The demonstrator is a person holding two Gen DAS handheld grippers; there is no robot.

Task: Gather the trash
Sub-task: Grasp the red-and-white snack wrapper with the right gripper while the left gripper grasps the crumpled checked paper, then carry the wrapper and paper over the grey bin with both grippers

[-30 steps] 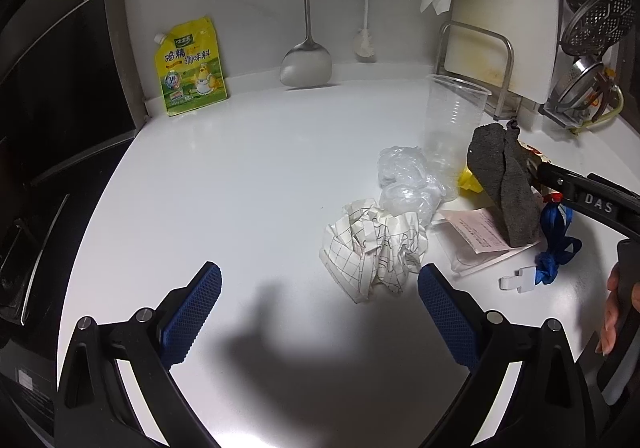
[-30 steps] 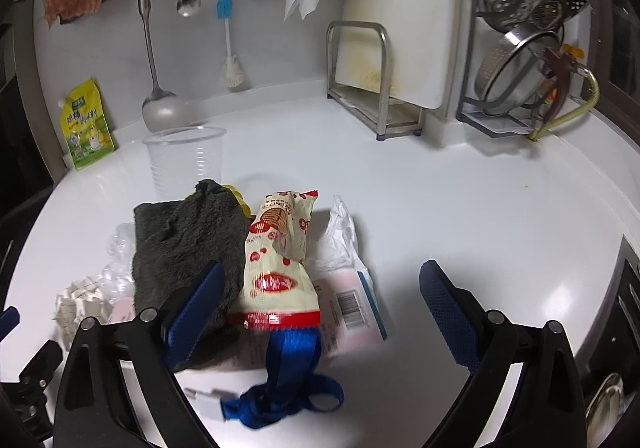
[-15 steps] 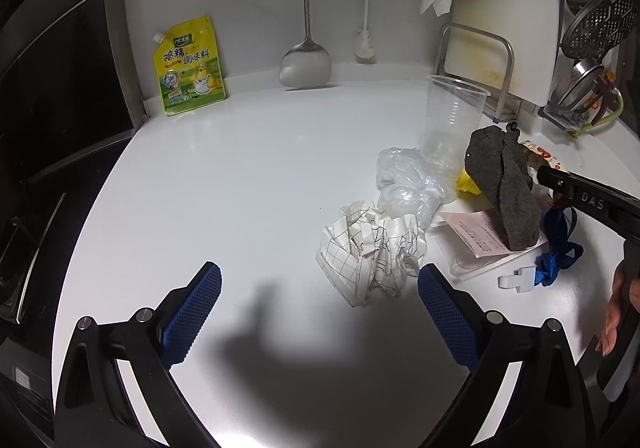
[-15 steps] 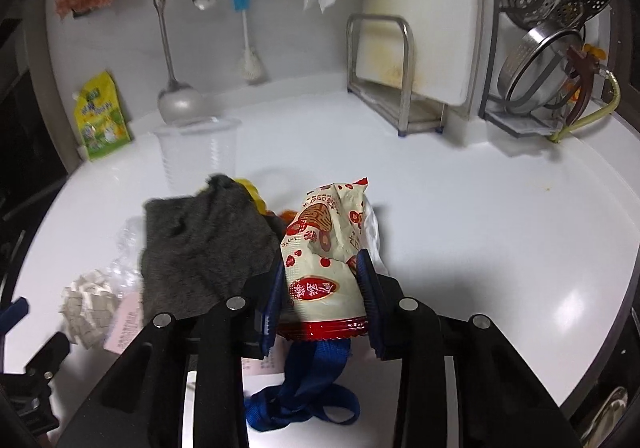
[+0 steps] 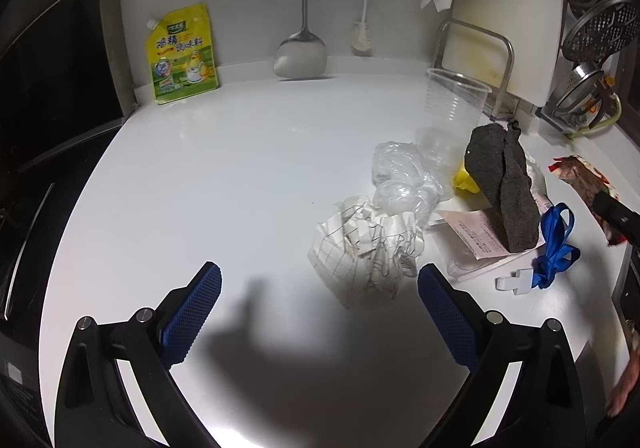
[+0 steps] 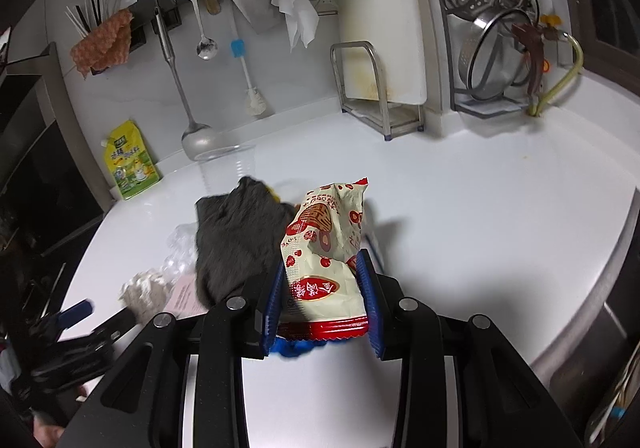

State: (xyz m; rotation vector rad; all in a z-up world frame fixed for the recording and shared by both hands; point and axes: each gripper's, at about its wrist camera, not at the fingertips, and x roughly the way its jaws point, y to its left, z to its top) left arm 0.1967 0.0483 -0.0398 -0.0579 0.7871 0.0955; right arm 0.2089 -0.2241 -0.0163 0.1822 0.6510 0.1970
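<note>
On a white counter (image 5: pixel 224 176), the right gripper (image 6: pixel 322 300) is clamped on a red-and-cream snack wrapper (image 6: pixel 326 248) — raised just beside a grey cloth (image 6: pixel 236 244). The left gripper (image 5: pixel 320 312) hangs open and empty, near crumpled paper (image 5: pixel 368 248), a plastic bag (image 5: pixel 400 176) and a blue ribbon (image 5: pixel 554 244).
</note>
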